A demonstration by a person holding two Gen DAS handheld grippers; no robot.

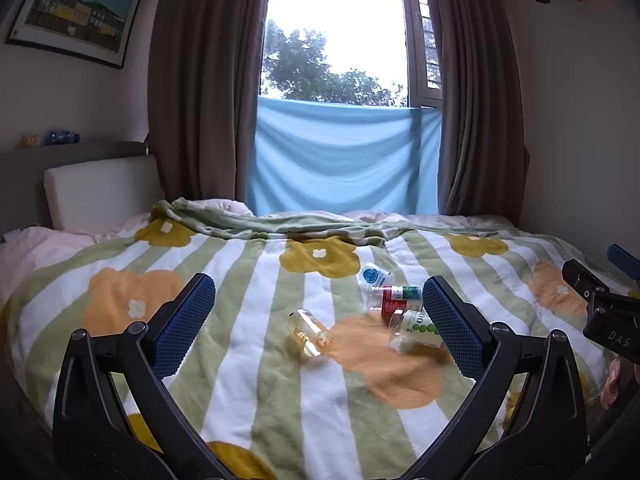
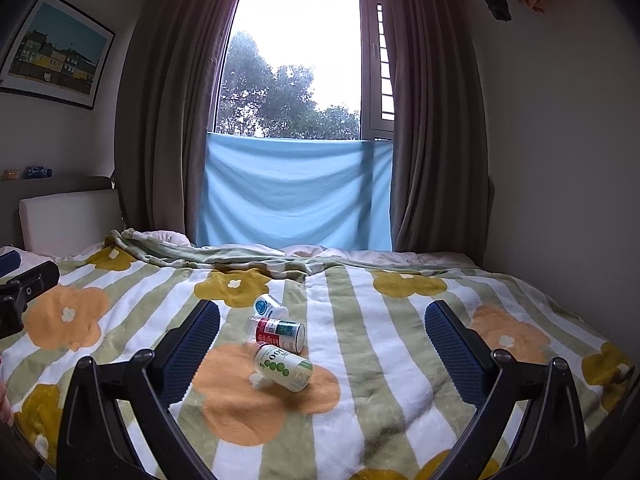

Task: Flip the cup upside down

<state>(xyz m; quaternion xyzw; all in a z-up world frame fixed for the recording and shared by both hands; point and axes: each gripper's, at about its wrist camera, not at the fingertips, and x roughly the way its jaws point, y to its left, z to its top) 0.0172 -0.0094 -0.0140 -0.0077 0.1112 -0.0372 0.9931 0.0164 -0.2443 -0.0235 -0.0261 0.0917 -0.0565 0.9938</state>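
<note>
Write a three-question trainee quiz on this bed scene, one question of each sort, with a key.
1. True or false: the left tool is shut on the clear cup.
2. Multiple choice: the clear cup lies on the blanket A) upright, B) on its side, C) stacked on another container.
3. Fill in: in the right wrist view, the container nearest the right tool has a white label with ____ dots; behind it lie the red-labelled container and the blue-and-white one.

Key: 1 false, both tools are open and hold nothing; 2 B; 3 green.
</note>
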